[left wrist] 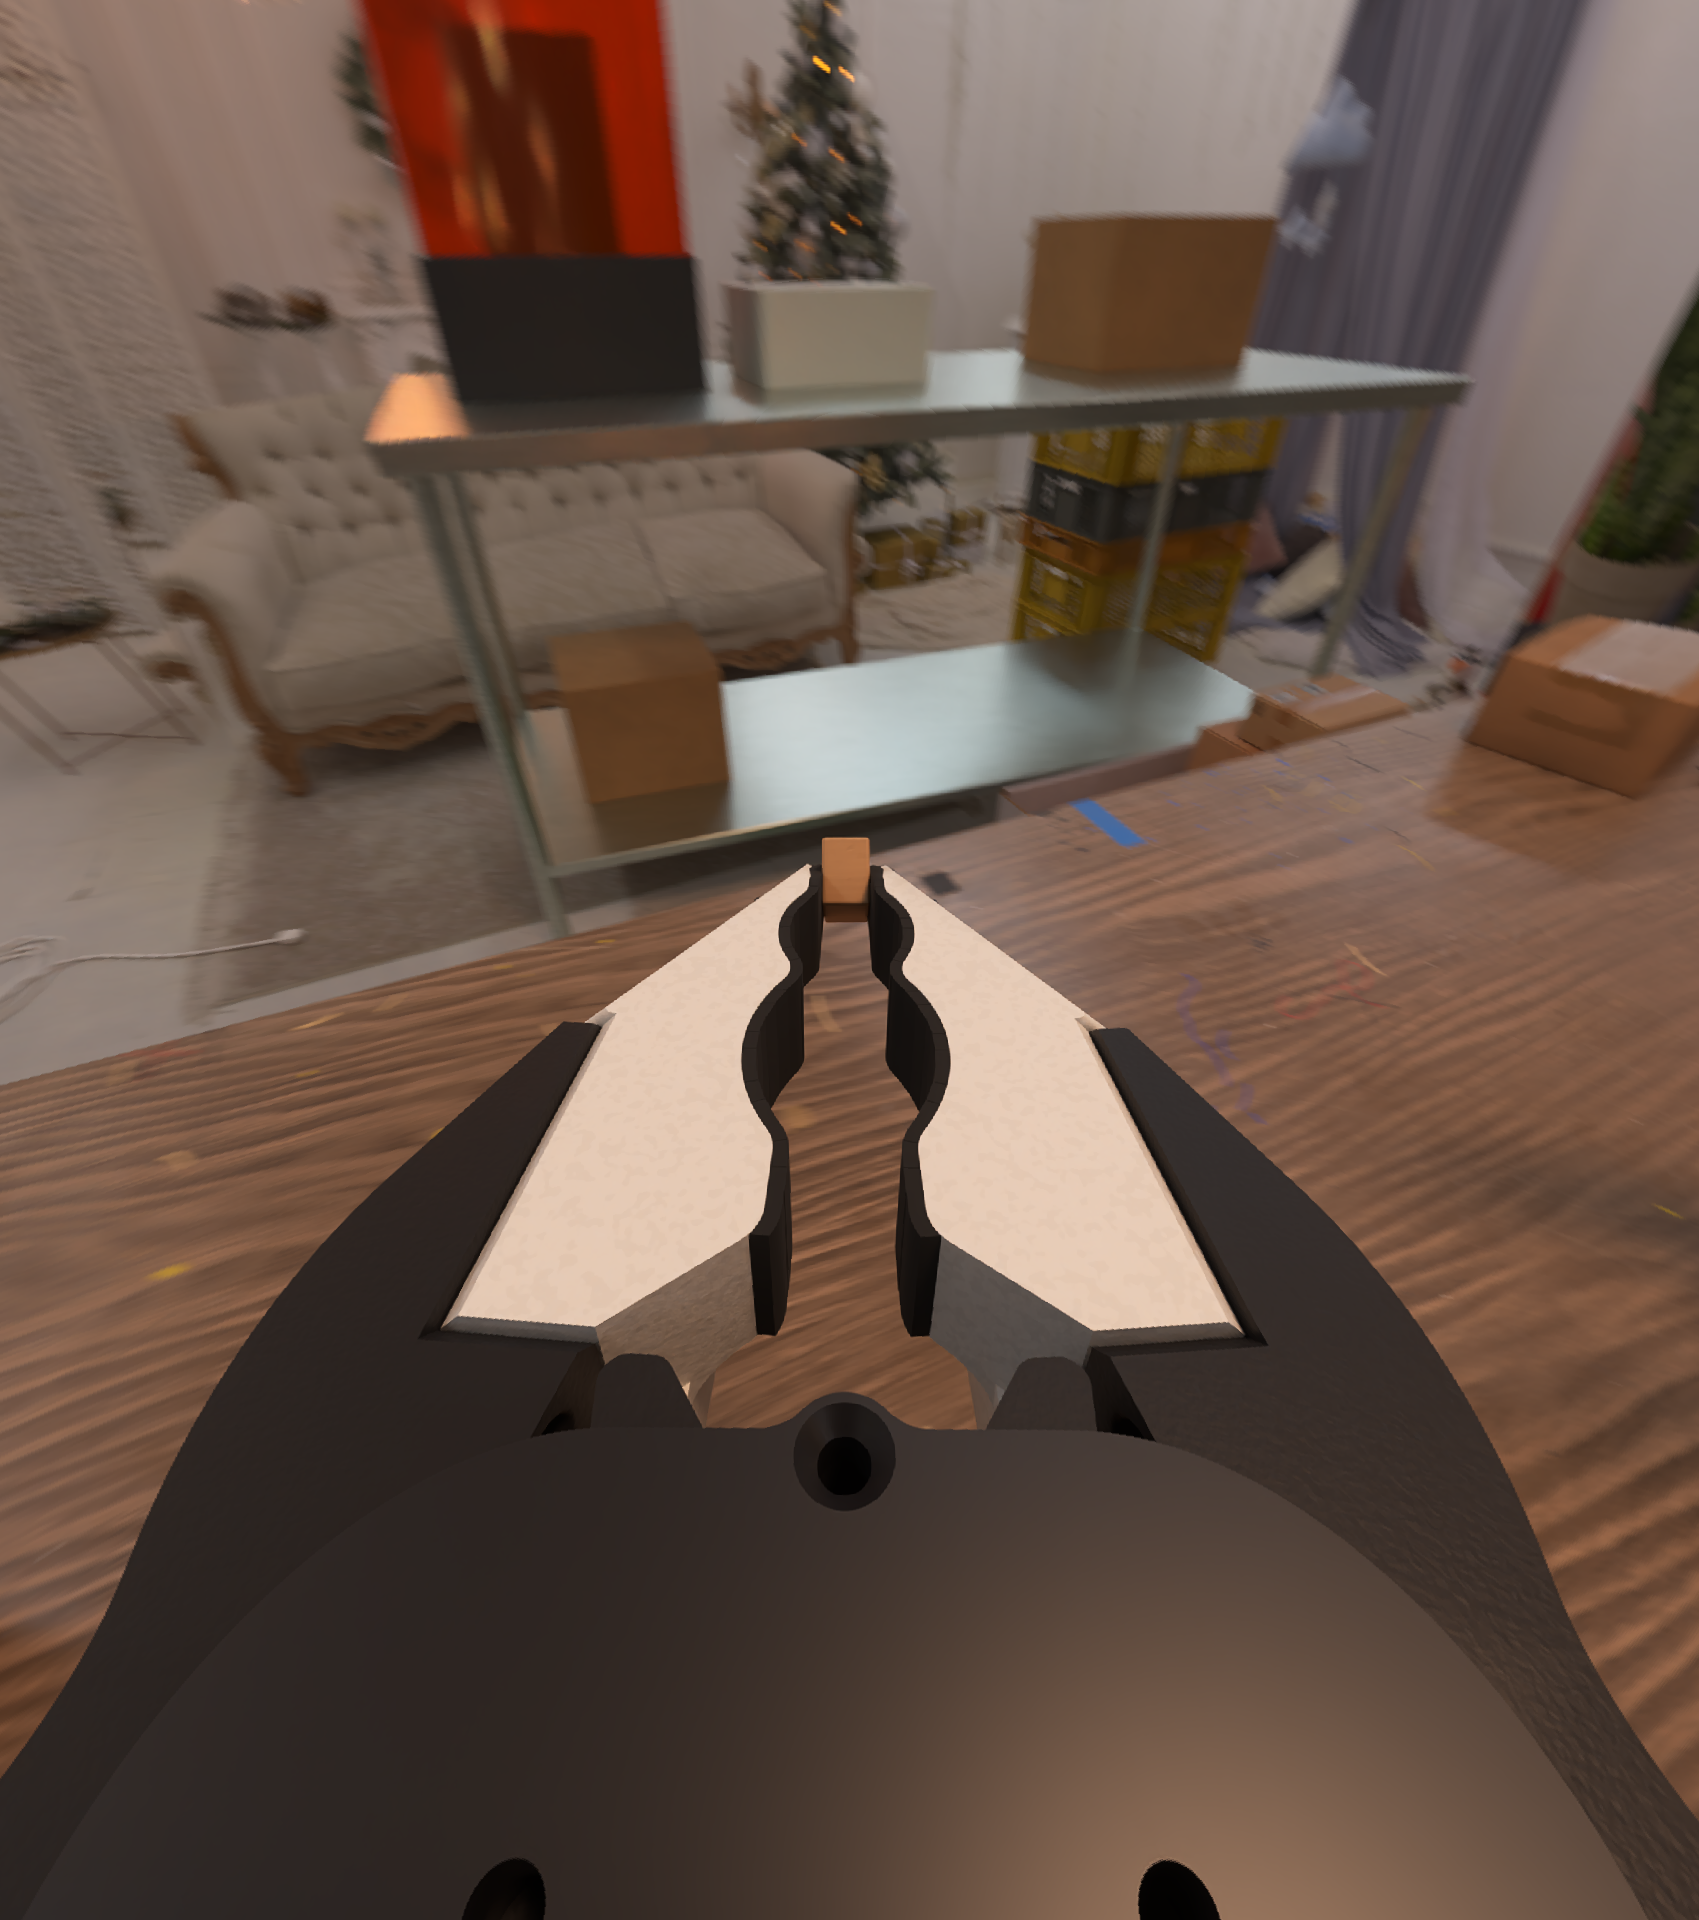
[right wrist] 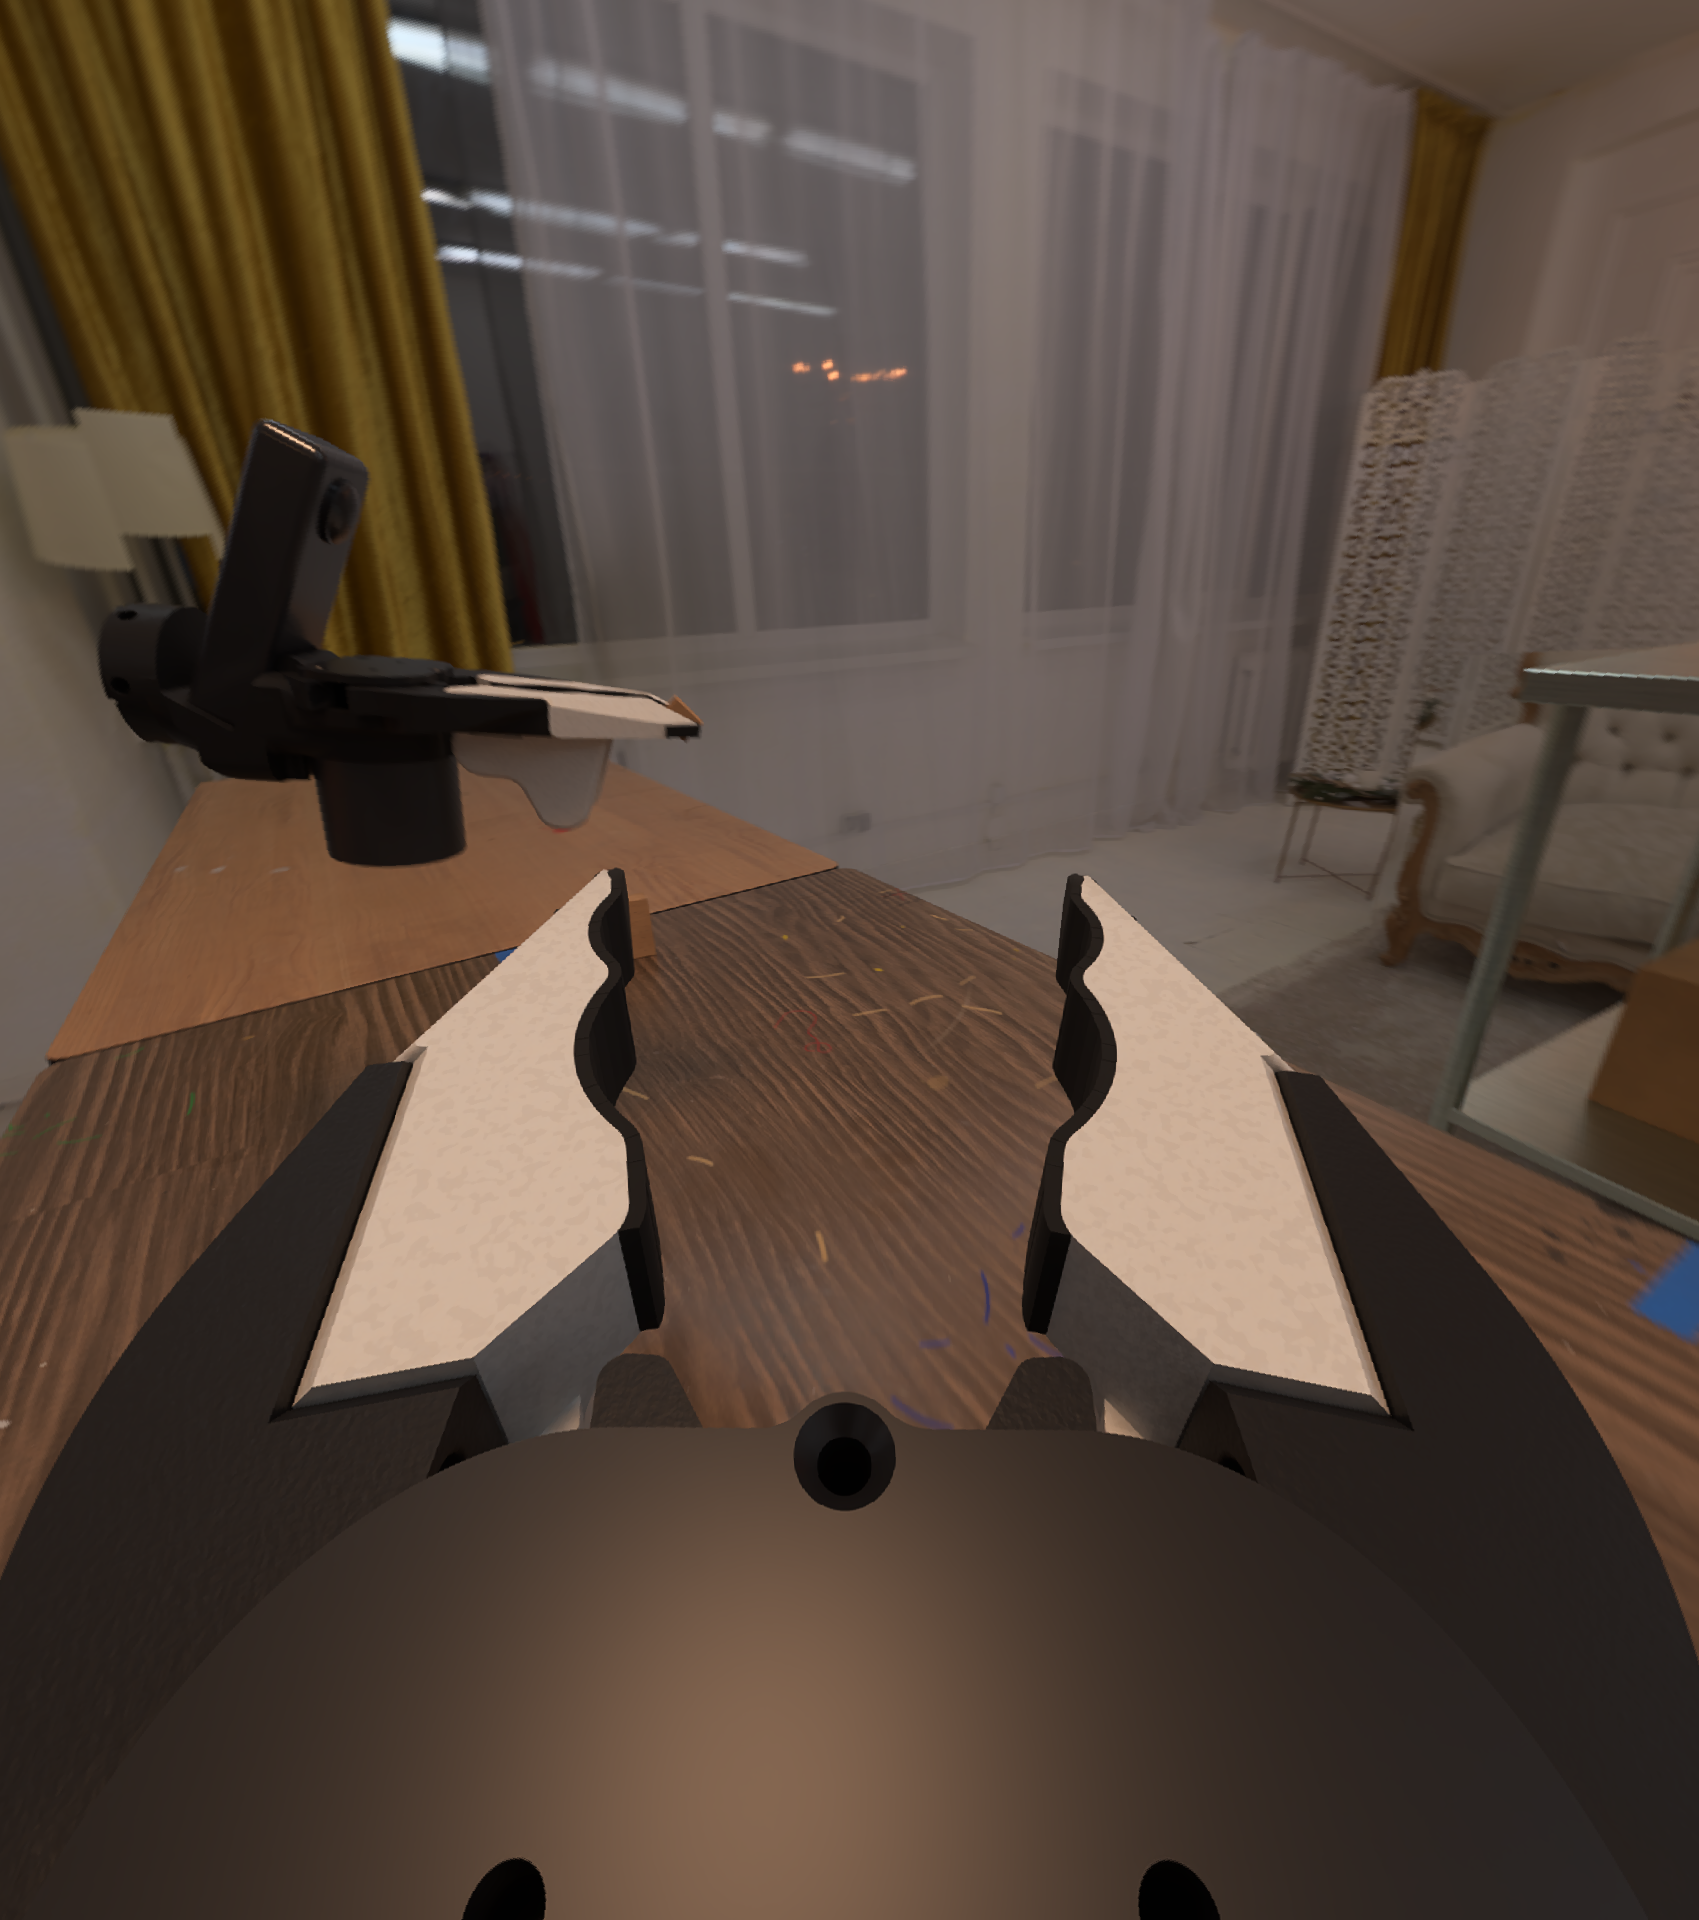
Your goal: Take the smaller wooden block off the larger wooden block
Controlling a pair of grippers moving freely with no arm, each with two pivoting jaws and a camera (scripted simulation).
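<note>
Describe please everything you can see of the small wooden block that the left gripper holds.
The small wooden block is a plain light-brown piece with flat faces and square edges. It sits clamped at the very tips of the left gripper, its top rising just above them. The right wrist view shows it as a small tan corner beyond the fingertips, held in the air well above the wooden table. Only the fingers touch it.

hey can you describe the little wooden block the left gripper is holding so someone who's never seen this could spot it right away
Start at the dark wood-grain table and follow the left gripper out along its two pale fingers. Pinched between their very tips, lifted above the tabletop, is the smaller wooden block, a tiny light-orange cube. The other wooden block rests on the table, partly hidden behind the open right gripper.
</note>
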